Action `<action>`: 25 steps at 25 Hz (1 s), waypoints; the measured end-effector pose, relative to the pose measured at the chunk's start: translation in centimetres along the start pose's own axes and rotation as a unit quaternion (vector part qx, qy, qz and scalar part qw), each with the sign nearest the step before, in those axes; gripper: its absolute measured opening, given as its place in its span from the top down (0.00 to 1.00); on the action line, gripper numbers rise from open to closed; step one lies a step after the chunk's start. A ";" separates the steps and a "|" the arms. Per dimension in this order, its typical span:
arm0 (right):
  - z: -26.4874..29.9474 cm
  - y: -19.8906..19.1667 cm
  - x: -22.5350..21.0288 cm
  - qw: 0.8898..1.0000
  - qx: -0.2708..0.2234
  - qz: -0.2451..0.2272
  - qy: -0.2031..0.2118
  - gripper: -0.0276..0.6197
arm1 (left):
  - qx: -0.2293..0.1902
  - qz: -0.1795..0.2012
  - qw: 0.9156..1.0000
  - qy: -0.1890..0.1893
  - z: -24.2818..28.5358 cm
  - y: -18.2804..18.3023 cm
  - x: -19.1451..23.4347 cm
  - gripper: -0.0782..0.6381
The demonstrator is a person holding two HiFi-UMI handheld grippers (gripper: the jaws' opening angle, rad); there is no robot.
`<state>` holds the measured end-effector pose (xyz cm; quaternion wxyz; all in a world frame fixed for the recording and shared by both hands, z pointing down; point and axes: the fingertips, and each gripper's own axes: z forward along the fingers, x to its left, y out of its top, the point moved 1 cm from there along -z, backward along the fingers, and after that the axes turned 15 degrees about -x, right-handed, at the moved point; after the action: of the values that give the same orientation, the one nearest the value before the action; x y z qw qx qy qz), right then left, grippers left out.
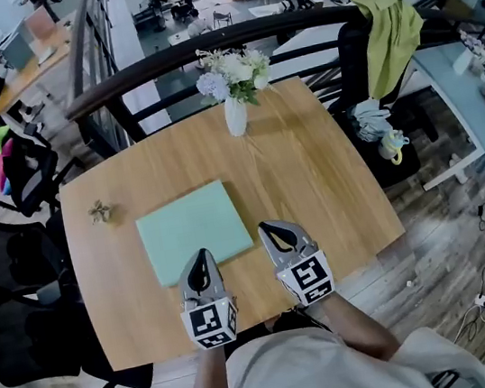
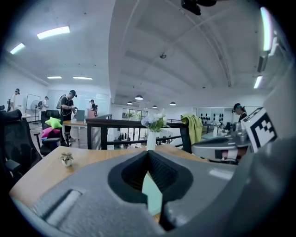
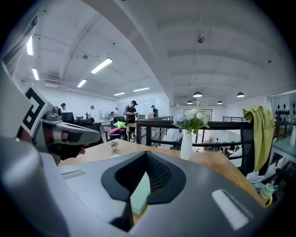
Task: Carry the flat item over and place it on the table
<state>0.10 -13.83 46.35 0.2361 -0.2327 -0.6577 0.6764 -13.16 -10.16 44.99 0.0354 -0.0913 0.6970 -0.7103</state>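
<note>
A pale wooden worktop (image 1: 313, 177) stands beside a dark railing (image 1: 201, 44) on the upper level of an open-plan office, where people work at desks under strip lights in the background. The flat item (image 1: 191, 228), a light green rectangular pad, lies flat on the worktop, left of centre and nearer the person's edge. The left gripper (image 1: 201, 259) hangs over the pad's near edge, its jaws closed tip to tip with nothing between them. From overhead it is hard to say whether that tip touches the pad or only hovers above it. The right gripper (image 1: 272, 227) sits just beside the pad's near right corner, its jaws likewise pressed together and empty. Both gripper views show a sliver of green below the closed jaws. A small potted plant (image 1: 99, 212) rests near the worktop's left edge, well apart from the pad. A white vase of flowers (image 1: 236, 114) stands upright at the far edge. A yellow-green cloth (image 1: 390, 28) drapes over the railing to the right.
</note>
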 end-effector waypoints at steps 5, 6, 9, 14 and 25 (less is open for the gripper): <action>0.0 3.6 -0.7 0.999 -0.038 -0.017 -0.013 0.94 | -0.040 0.017 0.999 0.003 0.5 3.9 0.0 0.89; 0.1 4.3 -0.7 0.999 -0.045 -0.022 -0.013 0.94 | -0.047 0.019 0.999 0.004 0.6 4.6 0.0 0.89; 0.1 6.1 -0.7 0.998 -0.062 -0.029 -0.016 0.94 | -0.066 0.029 0.997 0.003 0.8 6.5 -0.2 0.89; 0.1 8.9 -0.7 0.995 -0.088 -0.036 -0.021 0.94 | -0.093 0.028 0.995 -0.002 1.0 8.7 -0.3 0.89; 0.0 12.2 -0.3 0.991 -0.121 -0.054 -0.017 0.94 | -0.134 0.022 0.991 -0.014 1.2 11.5 -0.7 0.89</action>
<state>0.15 -14.33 34.18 0.2308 -0.2123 -0.7504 0.5819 -13.15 -11.51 33.53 0.0486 -0.0899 0.7873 -0.6080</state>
